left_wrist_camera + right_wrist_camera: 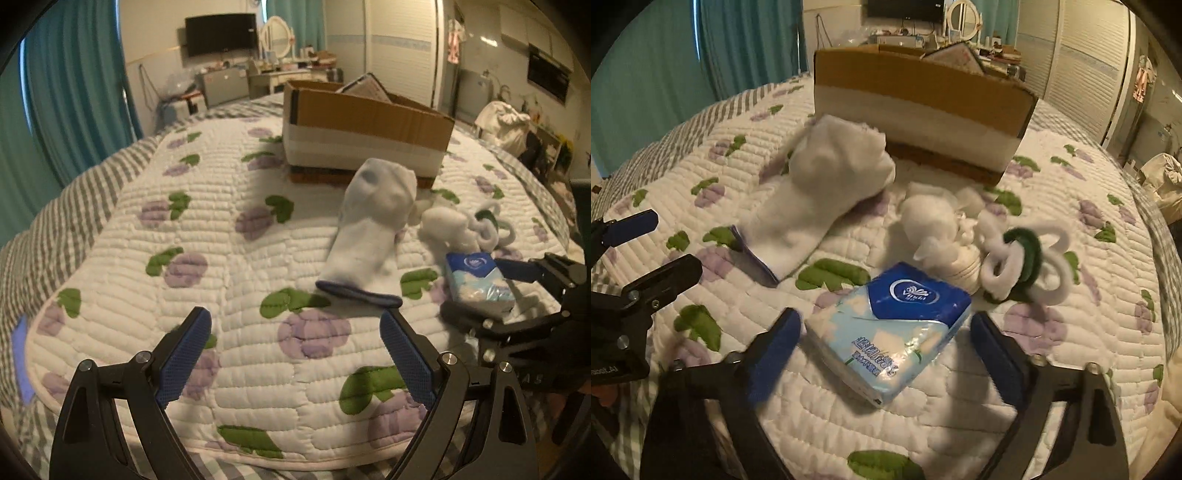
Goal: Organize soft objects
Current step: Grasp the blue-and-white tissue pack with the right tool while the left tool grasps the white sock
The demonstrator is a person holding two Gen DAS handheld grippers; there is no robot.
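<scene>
A white sock [369,229] [812,195] with a dark blue cuff lies on the quilt just ahead of my left gripper [295,325], which is open and holds nothing. A blue-and-white tissue pack [890,328] [476,280] lies flat between the fingers of my right gripper [886,321]. Those jaws stand apart and a gap shows on each side of the pack. Past it lie a white plush toy [938,229] and a tangle of white and green fuzzy rings [1023,258]. The left gripper [646,251] shows at the left edge of the right wrist view.
An open cardboard box [369,122] [923,110] stands on the bed behind the soft things. The white quilt [221,184] with purple flowers covers a grey striped sheet. Teal curtains hang at the left, and a television, a dresser and wardrobes are beyond the bed.
</scene>
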